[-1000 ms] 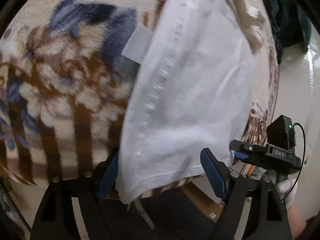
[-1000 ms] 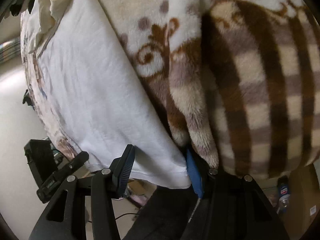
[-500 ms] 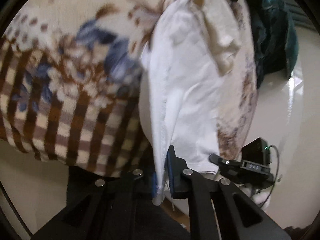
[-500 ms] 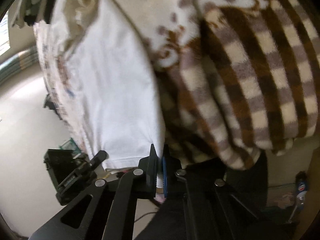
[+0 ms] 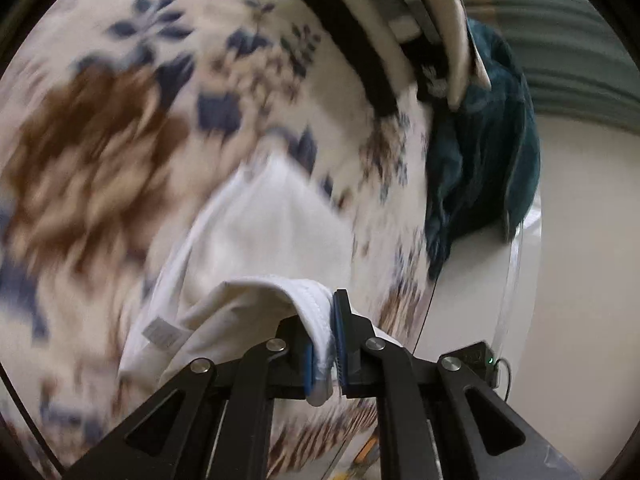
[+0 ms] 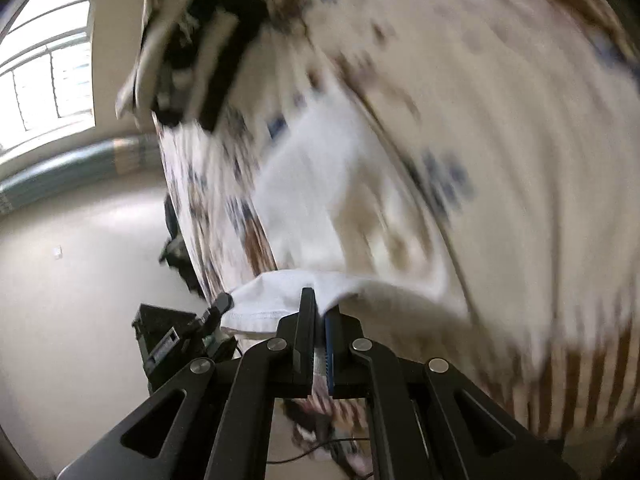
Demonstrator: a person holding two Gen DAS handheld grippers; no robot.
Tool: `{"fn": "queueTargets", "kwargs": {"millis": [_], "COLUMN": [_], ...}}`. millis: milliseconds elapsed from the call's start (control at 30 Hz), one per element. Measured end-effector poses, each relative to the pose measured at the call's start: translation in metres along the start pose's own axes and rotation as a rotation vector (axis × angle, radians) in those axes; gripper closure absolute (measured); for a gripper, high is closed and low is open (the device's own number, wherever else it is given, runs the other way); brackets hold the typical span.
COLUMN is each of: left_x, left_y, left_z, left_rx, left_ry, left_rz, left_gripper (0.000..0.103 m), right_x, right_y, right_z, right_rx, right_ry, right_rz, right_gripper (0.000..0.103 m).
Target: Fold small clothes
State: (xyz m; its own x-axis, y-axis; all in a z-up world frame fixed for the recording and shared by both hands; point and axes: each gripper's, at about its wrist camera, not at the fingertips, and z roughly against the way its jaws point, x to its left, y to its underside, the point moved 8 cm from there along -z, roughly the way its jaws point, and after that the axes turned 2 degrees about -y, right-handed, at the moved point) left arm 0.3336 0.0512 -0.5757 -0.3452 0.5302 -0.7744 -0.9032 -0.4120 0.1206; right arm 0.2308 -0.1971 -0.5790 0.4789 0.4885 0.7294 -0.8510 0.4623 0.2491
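While motion blur smears most of the patterned blanket (image 5: 120,140) that fills the left and centre of the left wrist view, the white garment (image 5: 256,240) can be made out near the middle of the frame, lying on that blanket and rising toward the bottom centre. There its stitched hem folds over into the left gripper (image 5: 323,344), whose blue-padded jaws are clamped tight on the cloth. A small label (image 5: 162,334) shows on the fabric at lower left of the gripper. At the upper right a dark teal cloth (image 5: 480,168) hangs at the blanket's edge, with pale floor (image 5: 580,260) beyond it.

In the right wrist view a bright window (image 6: 44,60) sits at the upper left above the pale floor (image 6: 80,260). A black device, probably the other gripper's housing (image 6: 168,340), shows at lower left. At bottom centre the right gripper (image 6: 320,336) is clenched on the garment's (image 6: 320,184) hemmed edge, and the cloth runs up and right over the blurred blanket (image 6: 520,120), which fills the right of the frame.
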Motion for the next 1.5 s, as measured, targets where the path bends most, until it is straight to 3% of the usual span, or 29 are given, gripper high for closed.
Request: {"fn": "queueTargets", "kwargs": {"millis": [67, 133, 200, 233, 300, 333, 367, 600, 800, 867, 967, 1067, 1100, 1133, 1167, 1233, 1300, 1500], "left_x": [0.002, 0.005, 0.005, 0.004, 0.002, 0.001, 0.002, 0.024, 0.063, 0.077, 0.088, 0.095, 0.098, 0.096, 0.095, 0.089, 0.081, 0.095], "left_y": [-0.03, -0.057, -0.075, -0.08, -0.086, -0.089, -0.089, -0.077, -0.01, 0.014, 0.037, 0.046, 0.048, 0.047, 0.049, 0.05, 0.05, 0.045], "left_z": [-0.014, -0.023, -0.024, -0.018, -0.006, -0.005, -0.003, -0.026, 0.011, 0.018, 0.024, 0.018, 0.012, 0.007, 0.003, 0.004, 0.013, 0.034], "left_rx": [0.008, 0.004, -0.003, -0.025, -0.056, -0.062, -0.069, 0.014, 0.018, 0.017, 0.007, 0.023, 0.026, 0.024, 0.028, 0.011, -0.012, -0.004], "left_ry": [-0.014, -0.022, -0.013, 0.002, 0.009, -0.013, -0.044, -0.325, -0.392, -0.398, -0.368, -0.348, -0.371, -0.363, -0.358, -0.369, -0.353, -0.399], "left_rz": [0.0, 0.018, 0.04, 0.036, 0.012, -0.007, -0.036, -0.264, -0.32, -0.319, -0.319, -0.304, -0.317, -0.324, -0.325, -0.355, -0.378, -0.374], "left_gripper": [0.096, 0.088, 0.042, 0.036, 0.036, 0.036, 0.036, 0.036, 0.036, 0.038, 0.051, 0.051, 0.058, 0.076, 0.101, 0.101, 0.101, 0.103], "right_x": [0.012, 0.023, 0.026, 0.026, 0.031, 0.031, 0.033, 0.014, 0.001, -0.014, -0.037, -0.056, -0.061, -0.065, -0.069, -0.076, -0.078, -0.072], "right_y": [-0.045, -0.083, -0.117, -0.126, -0.138, -0.14, -0.138, -0.128, -0.097, -0.071, -0.039, -0.015, -0.008, -0.004, -0.001, 0.004, 0.006, 0.005], "right_z": [-0.01, -0.021, -0.036, -0.038, -0.034, -0.028, -0.022, -0.029, -0.034, -0.029, -0.026, -0.025, -0.028, -0.033, -0.037, -0.048, -0.052, -0.042], "right_rx": [-0.04, -0.066, -0.073, -0.069, -0.094, -0.113, -0.132, -0.081, -0.05, -0.037, -0.029, -0.05, -0.049, -0.041, -0.03, -0.02, -0.028, -0.094], "right_ry": [-0.02, -0.037, -0.084, -0.087, -0.128, -0.135, -0.119, 0.169, 0.265, 0.28, 0.278, 0.27, 0.25, 0.236, 0.228, 0.223, 0.229, 0.301], "right_rz": [-0.018, -0.033, -0.099, -0.12, -0.127, -0.111, -0.082, 0.098, 0.175, 0.173, 0.126, 0.081, 0.054, 0.038, 0.022, 0.001, -0.005, 0.021], "right_gripper": [0.099, 0.099, 0.098, 0.094, 0.071, 0.051, 0.042, 0.041, 0.041, 0.041, 0.041, 0.041, 0.041, 0.041, 0.041, 0.044, 0.086, 0.092]}}
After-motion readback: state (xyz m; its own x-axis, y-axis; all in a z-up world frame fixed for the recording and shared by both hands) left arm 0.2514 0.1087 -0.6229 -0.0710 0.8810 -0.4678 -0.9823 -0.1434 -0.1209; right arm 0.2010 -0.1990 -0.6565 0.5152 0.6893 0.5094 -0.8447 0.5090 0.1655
